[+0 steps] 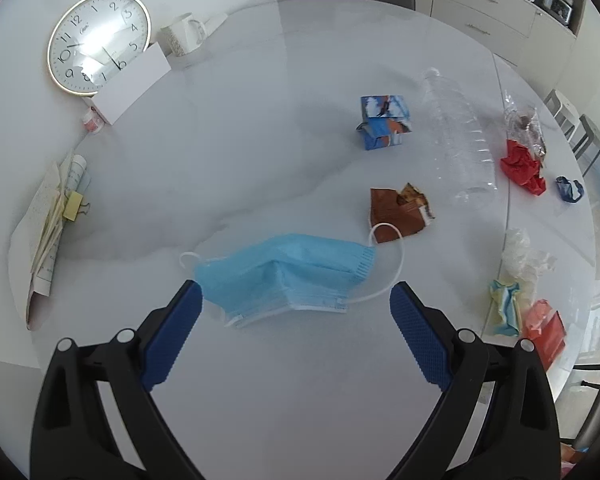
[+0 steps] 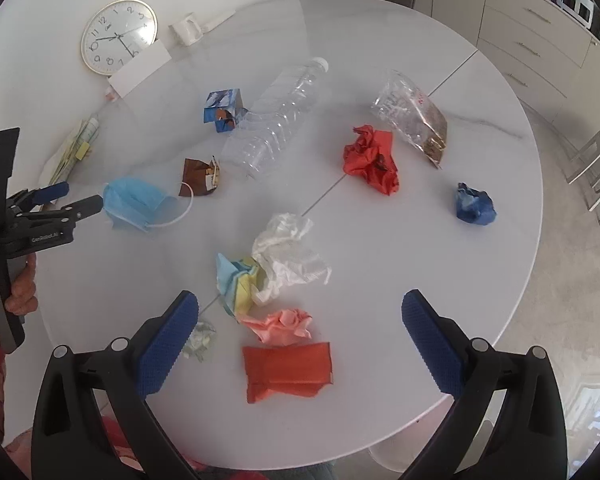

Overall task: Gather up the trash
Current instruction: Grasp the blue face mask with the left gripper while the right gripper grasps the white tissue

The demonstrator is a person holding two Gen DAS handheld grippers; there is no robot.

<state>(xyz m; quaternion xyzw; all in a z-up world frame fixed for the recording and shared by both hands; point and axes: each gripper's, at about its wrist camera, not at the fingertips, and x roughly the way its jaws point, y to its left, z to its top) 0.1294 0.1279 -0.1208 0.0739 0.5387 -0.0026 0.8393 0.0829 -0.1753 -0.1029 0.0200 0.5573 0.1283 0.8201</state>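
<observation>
I have the left gripper (image 1: 296,300) spread wide low in its frame, its fingers (image 1: 172,336) flanking the near edge of the blue face mask (image 1: 288,276), which lies flat on the white counter (image 1: 228,168). My right gripper (image 2: 300,308) is also wide and holds nothing, hovering over the orange wrapper (image 2: 288,372) and pink crumpled paper (image 2: 280,326) at lower centre. The clear bottle (image 2: 276,120) lies on its side in the upper middle.

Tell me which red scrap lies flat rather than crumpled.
The red wrapper nearest the right gripper, a flattened rectangle at the table's near edge. The red paper farther out is balled up.
</observation>
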